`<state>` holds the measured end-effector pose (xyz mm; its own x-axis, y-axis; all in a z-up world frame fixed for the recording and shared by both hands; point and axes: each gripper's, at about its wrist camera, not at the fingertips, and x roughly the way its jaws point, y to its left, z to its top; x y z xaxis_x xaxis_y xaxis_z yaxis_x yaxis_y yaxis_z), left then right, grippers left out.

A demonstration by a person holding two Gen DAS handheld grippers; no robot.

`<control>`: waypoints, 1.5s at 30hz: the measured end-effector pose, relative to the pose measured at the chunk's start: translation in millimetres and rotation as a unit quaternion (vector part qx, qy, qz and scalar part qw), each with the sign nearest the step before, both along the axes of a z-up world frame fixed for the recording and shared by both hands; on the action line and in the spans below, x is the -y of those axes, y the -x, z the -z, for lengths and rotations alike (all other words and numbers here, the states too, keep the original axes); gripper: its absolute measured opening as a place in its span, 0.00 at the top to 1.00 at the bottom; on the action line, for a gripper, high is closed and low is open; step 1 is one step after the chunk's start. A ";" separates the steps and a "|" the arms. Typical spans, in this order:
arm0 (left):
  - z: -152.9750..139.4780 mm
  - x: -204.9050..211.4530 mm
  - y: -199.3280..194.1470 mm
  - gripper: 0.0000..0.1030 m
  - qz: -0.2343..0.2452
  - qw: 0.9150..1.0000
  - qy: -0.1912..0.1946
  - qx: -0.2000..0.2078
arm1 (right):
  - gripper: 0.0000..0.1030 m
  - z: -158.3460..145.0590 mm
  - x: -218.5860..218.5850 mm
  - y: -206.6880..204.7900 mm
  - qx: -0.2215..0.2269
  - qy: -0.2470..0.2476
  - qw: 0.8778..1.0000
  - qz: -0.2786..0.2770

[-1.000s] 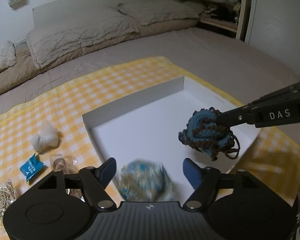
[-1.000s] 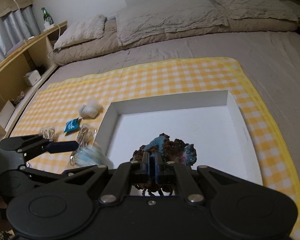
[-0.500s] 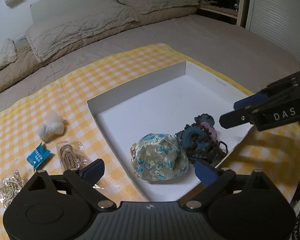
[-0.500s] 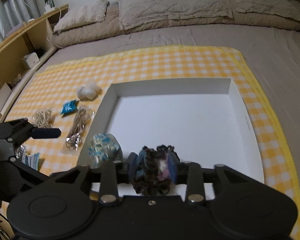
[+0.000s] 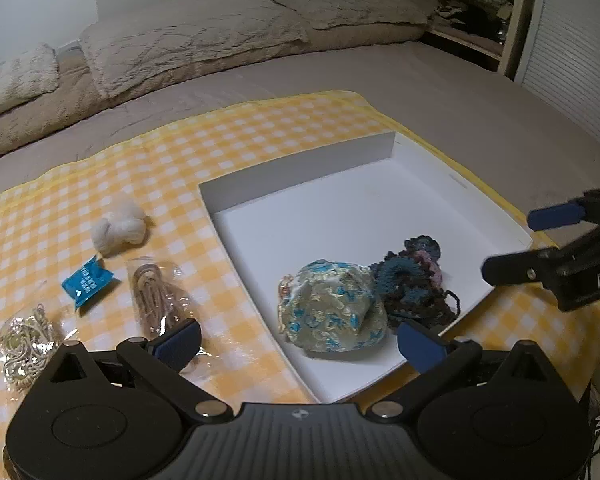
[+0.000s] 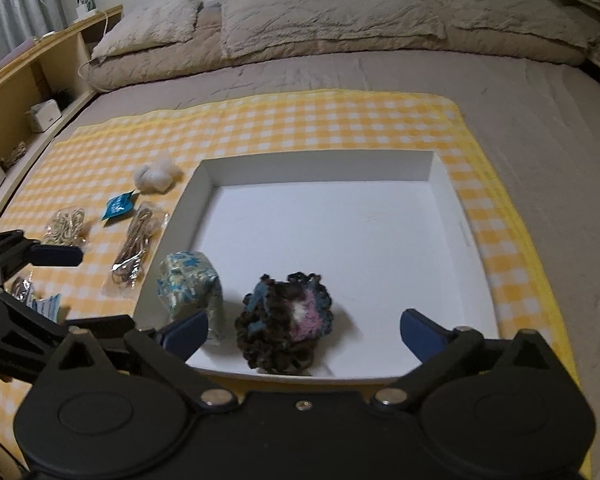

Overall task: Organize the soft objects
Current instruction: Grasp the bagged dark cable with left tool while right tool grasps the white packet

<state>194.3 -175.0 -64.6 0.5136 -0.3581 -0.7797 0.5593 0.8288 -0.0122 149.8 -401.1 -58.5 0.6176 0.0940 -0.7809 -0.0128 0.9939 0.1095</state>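
**Both grippers letting go, two soft items in the tray**

My left gripper [image 5: 298, 340] has its jaws opening, nearly full spread, nothing pressed between the blue pads. It hangs over the near-left corner of the white tray [image 5: 300, 176]. My right gripper [image 6: 304, 330] is opening too, jaws wide, pads clear of everything; it hangs over the tray's near edge.

Brocade pouch [image 5: 332, 312], pale gold with blue pattern, lies inside the tray near the near-left corner, close to the left wall. Crocheted piece [image 6: 286, 322], dark brown, teal and pink, lies inside the tray along the near edge, just beside the pouch on its right; in the left wrist view the two look touching. It sits between my right pads but neither pad contacts it.

The tray rests on a yellow checked cloth [image 6: 300, 128] spread on the bed [image 6: 540, 92]. Still on the cloth, left of the tray: white cotton ball [image 6: 154, 176] by the far-left corner, small blue packet [image 6: 118, 206] nearer, bag of brown clips [image 5: 156, 300] alongside the left wall, bag of pale chain [image 5: 24, 340] further left. Another small bag by the left gripper in the right wrist view, contents unclear.
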 end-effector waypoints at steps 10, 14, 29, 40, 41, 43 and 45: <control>-3.4 -15.6 0.0 0.00 -0.019 1.000 0.004 0.000 | 0.00 3.4 -0.2 7.2 -0.004 0.018 1.000 0.001; -4.7 -23.6 0.6 0.00 -0.027 1.000 0.005 0.001 | 0.00 2.5 -0.7 9.2 -0.001 0.018 1.000 0.006; -6.3 -96.1 -0.6 0.00 -0.100 0.995 -0.005 0.006 | 0.00 -4.8 -29.3 -13.6 0.014 0.018 1.000 0.003; 7.9 -180.1 -4.0 0.00 -0.185 0.982 -0.020 -0.024 | 0.00 -7.4 -81.5 -34.7 0.017 0.010 0.999 -0.035; 9.1 -186.2 -3.8 0.00 -0.191 0.981 -0.021 -0.027 | 0.00 -8.2 -86.1 -36.3 0.017 0.009 0.999 -0.039; 12.6 -195.7 -4.6 0.00 -0.202 0.978 -0.026 -0.033 | 0.00 -8.7 -94.8 -39.6 0.018 0.007 0.999 -0.045; 16.3 -203.6 -5.0 0.00 -0.213 0.976 -0.032 -0.040 | 0.00 -8.9 -103.2 -43.3 0.018 0.008 0.998 -0.052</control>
